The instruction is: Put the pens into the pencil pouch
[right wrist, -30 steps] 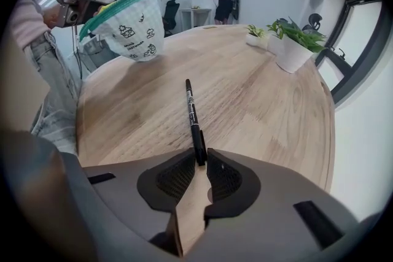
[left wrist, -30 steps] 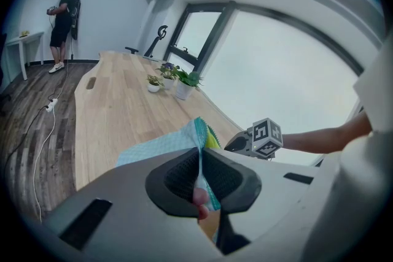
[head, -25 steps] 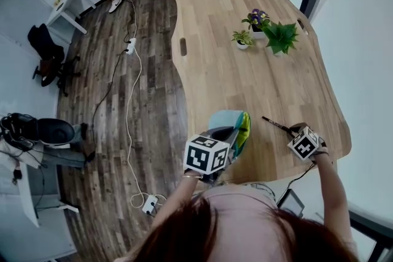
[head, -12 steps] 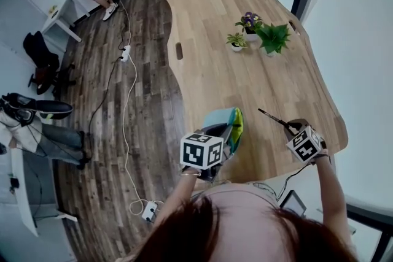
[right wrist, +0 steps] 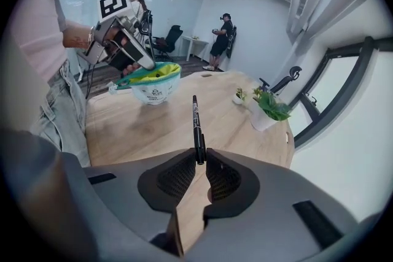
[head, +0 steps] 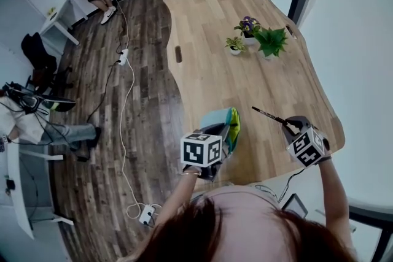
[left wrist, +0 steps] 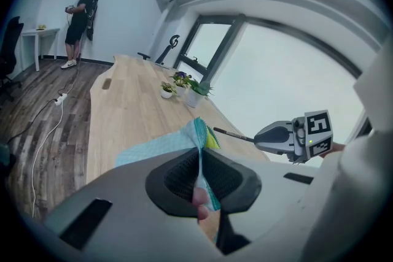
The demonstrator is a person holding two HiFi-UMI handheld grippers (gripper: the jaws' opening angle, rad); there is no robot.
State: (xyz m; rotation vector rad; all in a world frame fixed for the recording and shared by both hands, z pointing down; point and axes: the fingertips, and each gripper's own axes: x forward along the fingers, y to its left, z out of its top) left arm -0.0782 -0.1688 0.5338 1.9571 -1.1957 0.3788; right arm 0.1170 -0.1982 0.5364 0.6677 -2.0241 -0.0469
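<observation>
Two grips confirmed. Your left gripper (left wrist: 199,190) is clamped on the pouch (left wrist: 163,145) rim at the table (head: 215,52)'s near edge. Your right gripper (right wrist: 198,162) pinches the pen (right wrist: 196,123) by its tail, above the near right corner.

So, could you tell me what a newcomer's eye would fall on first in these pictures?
The black pen pinched in the right gripper's jaws stands out, poking over the wooden table. Beside it, the left gripper grips the turquoise pouch by the table's near edge. Small potted plants sit mid-table.
</observation>
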